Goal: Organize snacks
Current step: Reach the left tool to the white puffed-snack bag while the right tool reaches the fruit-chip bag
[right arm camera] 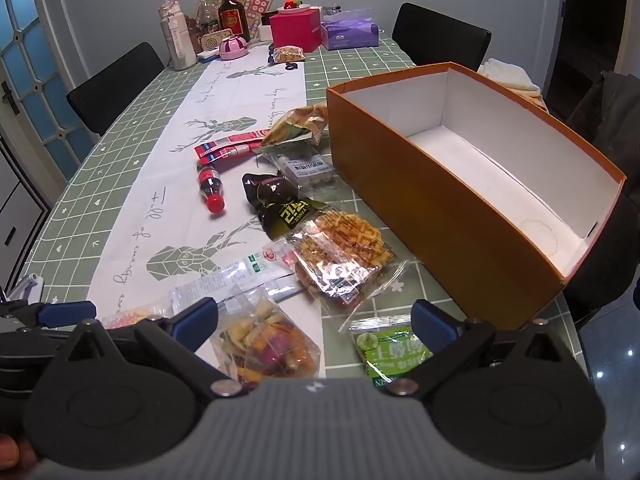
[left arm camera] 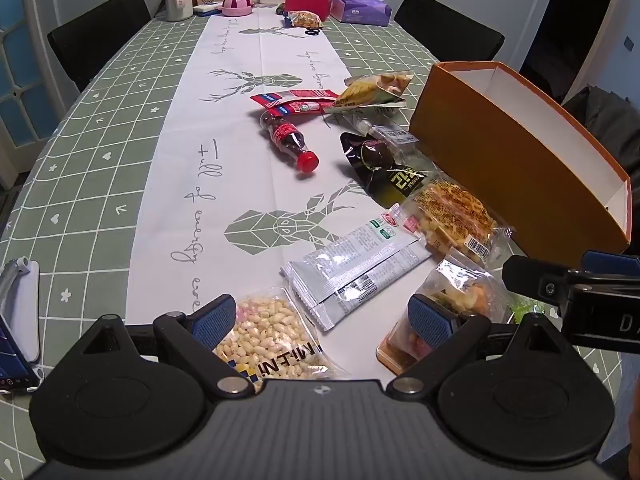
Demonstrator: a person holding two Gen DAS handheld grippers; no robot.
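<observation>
1. Nearest my left gripper point(left arm camera: 322, 322) lies one clear bag of puffed grains point(left arm camera: 266, 340); my jaws stand wide, with only the bag's near edge between the tips and no pad pressing on it.
2. My right gripper point(right arm camera: 316, 322) hangs with its jaws just as wide over one clear bag of mixed vegetable chips point(right arm camera: 268, 342), holding nothing; one green packet point(right arm camera: 394, 352) lies partly under its right fingertip.
3. One orange box point(right arm camera: 420, 208), white inside and bare, sits on the right side of the counter point(left arm camera: 100, 168), with every snack outside it.
4. Just left of the box I count one clear pack of waffle biscuits point(right arm camera: 340, 252) and one black pouch point(right arm camera: 276, 200) with yellow lettering.
5. Two grey-white stick packets point(left arm camera: 352, 268) overlap on the white runner between the waffles and the puffed grains.
6. Farther up lie one small cola bottle point(left arm camera: 288, 140) with a red cap, on its side, one red sausage packet point(left arm camera: 296, 102), one yellow-green chip bag point(left arm camera: 372, 90) and one clear pack of small pale pieces point(right arm camera: 304, 166).
7. At the counter's far end stand one pink box point(right arm camera: 296, 28), one purple tissue pack point(right arm camera: 350, 30), one dark glass bottle point(right arm camera: 232, 14) and one small snack bag point(right arm camera: 290, 54).
8. Two black chairs point(right arm camera: 116, 80) flank the far end, one on each side.
</observation>
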